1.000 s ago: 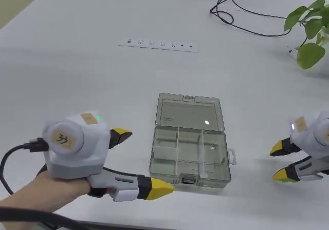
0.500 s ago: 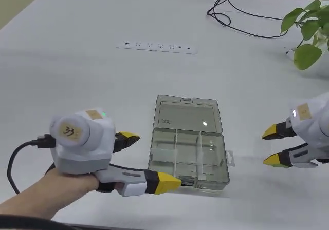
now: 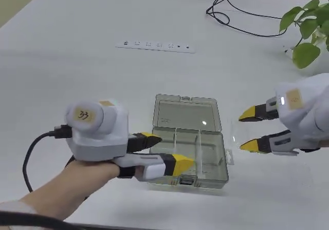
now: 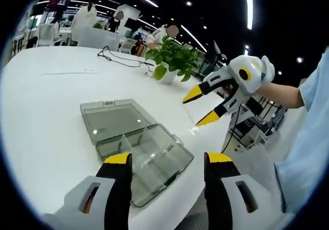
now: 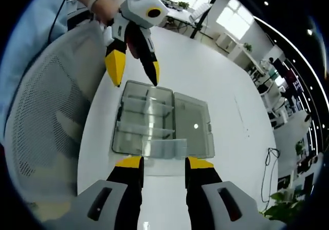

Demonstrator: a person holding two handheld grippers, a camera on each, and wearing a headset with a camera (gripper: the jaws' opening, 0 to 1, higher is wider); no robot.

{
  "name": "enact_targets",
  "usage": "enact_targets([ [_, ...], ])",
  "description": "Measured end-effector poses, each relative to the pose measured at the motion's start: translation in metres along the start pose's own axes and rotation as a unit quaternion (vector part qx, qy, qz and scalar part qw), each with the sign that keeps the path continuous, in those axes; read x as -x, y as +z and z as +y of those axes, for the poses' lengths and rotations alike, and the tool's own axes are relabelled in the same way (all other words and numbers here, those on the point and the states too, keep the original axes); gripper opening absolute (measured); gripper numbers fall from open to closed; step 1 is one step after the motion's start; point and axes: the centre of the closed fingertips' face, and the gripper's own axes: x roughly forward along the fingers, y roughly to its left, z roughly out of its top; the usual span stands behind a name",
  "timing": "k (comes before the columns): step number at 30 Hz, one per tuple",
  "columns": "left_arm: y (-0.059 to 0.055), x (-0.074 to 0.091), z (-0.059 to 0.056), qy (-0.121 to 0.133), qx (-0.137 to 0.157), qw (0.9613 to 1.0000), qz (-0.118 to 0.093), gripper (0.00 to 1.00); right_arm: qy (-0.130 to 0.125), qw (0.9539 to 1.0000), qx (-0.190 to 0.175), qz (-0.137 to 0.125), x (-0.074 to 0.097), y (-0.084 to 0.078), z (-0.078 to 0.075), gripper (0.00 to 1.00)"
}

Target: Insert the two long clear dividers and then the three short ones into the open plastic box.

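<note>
We find the open plastic box (image 3: 187,114) on the white surface (image 3: 77,71), its lid laid back, between the two hand-held grippers. Clear dividers (image 3: 199,147) stand upright in its tray and split it into compartments; we cannot count them with certainty.

The left hand-held gripper (image 3: 167,149) hovers over the tray's near left corner, jaws wide apart and holding nothing. The right hand-held gripper (image 3: 249,130) hangs just off the box's right side, jaws likewise spread and empty.

In the right gripper view a flat clear piece (image 5: 164,148) lies on the surface just beside the box, directly ahead of the jaws. We take it for a divider not yet fitted, and judge the task to be late in the short-divider stage.

The next move calls for the right jaws to close on that piece by its edges, stand it upright and line it up with the tray's slots, with the left steadying the box.
</note>
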Motion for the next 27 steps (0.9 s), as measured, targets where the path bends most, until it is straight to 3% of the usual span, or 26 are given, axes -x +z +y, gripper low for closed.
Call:
enact_targets([
  [2, 0.004, -0.004, -0.003, -0.007, 0.016, 0.9998, -0.005, 0.52, -0.001, 0.9999, 0.011, -0.005, -0.004, 0.002, -0.003, 0.32],
  [4, 0.004, -0.008, -0.007, -0.013, 0.041, 0.999, 0.004, 0.49, -0.001, 0.9998, 0.018, -0.011, -0.003, 0.013, -0.001, 0.32],
  [5, 0.006, -0.011, -0.007, -0.015, 0.031, 0.9994, -0.001, 0.47, -0.002, 0.9995, 0.028, -0.014, -0.003, 0.019, 0.001, 0.32],
  [8, 0.008, -0.017, -0.01, -0.019, 0.051, 0.9985, -0.001, 0.43, -0.003, 0.999, 0.039, -0.021, -0.003, 0.029, 0.003, 0.32],
  [9, 0.007, -0.019, -0.011, -0.022, 0.067, 0.9975, 0.001, 0.41, -0.002, 0.9989, 0.042, -0.022, -0.003, 0.032, 0.004, 0.32],
  [11, 0.013, -0.023, -0.014, -0.03, 0.088, 0.9955, -0.013, 0.38, -0.003, 0.9985, 0.047, -0.029, -0.003, 0.038, 0.006, 0.32],
  [14, 0.019, -0.028, -0.017, -0.039, 0.135, 0.9896, -0.03, 0.3, -0.006, 0.9974, 0.067, -0.025, -0.006, 0.042, 0.008, 0.32],
  [27, 0.021, -0.035, -0.023, -0.057, 0.194, 0.9784, -0.043, 0.08, -0.001, 0.9957, 0.089, -0.024, -0.01, 0.047, 0.014, 0.32],
])
